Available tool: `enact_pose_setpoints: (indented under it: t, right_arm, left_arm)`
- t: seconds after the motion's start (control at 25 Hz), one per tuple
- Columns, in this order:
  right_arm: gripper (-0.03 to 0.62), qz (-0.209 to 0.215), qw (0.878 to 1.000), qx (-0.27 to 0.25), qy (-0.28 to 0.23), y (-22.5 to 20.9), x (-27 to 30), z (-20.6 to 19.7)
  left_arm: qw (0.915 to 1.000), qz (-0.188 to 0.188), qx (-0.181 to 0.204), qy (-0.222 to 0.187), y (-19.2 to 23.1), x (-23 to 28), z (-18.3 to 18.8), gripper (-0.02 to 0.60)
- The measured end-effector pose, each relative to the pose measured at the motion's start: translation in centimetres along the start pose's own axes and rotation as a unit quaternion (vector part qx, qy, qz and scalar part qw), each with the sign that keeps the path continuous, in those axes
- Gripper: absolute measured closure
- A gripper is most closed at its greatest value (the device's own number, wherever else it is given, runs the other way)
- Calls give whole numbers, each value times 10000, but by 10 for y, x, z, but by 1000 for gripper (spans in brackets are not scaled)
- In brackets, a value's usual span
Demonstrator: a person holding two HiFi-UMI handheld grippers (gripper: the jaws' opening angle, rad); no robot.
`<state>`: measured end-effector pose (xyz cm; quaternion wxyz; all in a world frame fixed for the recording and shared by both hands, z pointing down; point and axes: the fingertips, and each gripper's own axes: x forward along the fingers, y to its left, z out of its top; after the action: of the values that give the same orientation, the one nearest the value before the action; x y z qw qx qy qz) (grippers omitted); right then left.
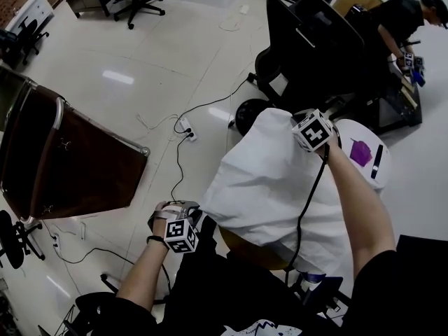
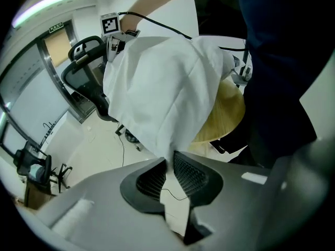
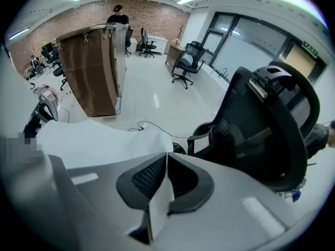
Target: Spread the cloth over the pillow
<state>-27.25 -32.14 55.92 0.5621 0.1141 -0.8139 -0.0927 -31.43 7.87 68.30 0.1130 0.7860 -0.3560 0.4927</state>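
Observation:
A white cloth (image 1: 269, 187) hangs stretched between my two grippers above a round wooden table (image 1: 241, 249). My left gripper (image 1: 199, 219) is shut on the cloth's near left corner; in the left gripper view the cloth (image 2: 162, 82) runs down into the closed pads (image 2: 168, 163). At the far side, my right gripper (image 1: 302, 123) is shut on the opposite corner, and a fold of the cloth (image 3: 104, 137) sits pinched between its pads (image 3: 166, 163). No pillow shows; whatever lies under the cloth is hidden.
A black office chair (image 1: 308, 40) stands just beyond the cloth. A brown panel on a metal frame (image 1: 70, 159) is at the left. Cables and a power strip (image 1: 185, 130) lie on the floor. A white round table (image 1: 344, 133) holds a purple object (image 1: 360, 151). A person (image 1: 399, 19) works at the back right.

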Motion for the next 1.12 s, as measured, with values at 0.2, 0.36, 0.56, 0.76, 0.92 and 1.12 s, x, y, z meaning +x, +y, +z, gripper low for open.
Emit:
enact_pose_setpoints:
  t: [0.2, 0.36, 0.56, 0.76, 0.92, 1.12]
  right_arm:
    - [579, -150, 9998, -11, 127, -13, 12, -8]
    - [579, -243, 9994, -44, 231, -25, 21, -11]
    - [579, -250, 9985, -105, 469, -31, 40, -17]
    - [578, -91, 9973, -124, 722, -22, 66, -27]
    - [577, 109, 9953, -94, 958, -10, 85, -38]
    - [532, 241, 9935, 12, 1116, -3, 100, -54]
  left_arm:
    - [9996, 56, 259, 97, 5, -18, -3, 548]
    - [9982, 336, 440, 230, 24, -44, -6, 581]
    - [9973, 550, 393, 276, 50, -63, -9, 581]
    - [9985, 174, 334, 407, 46, -50, -20, 581]
    - [9985, -59, 222, 489, 38, -41, -30, 581]
    - [9977, -241, 233, 587, 30, -31, -33, 581]
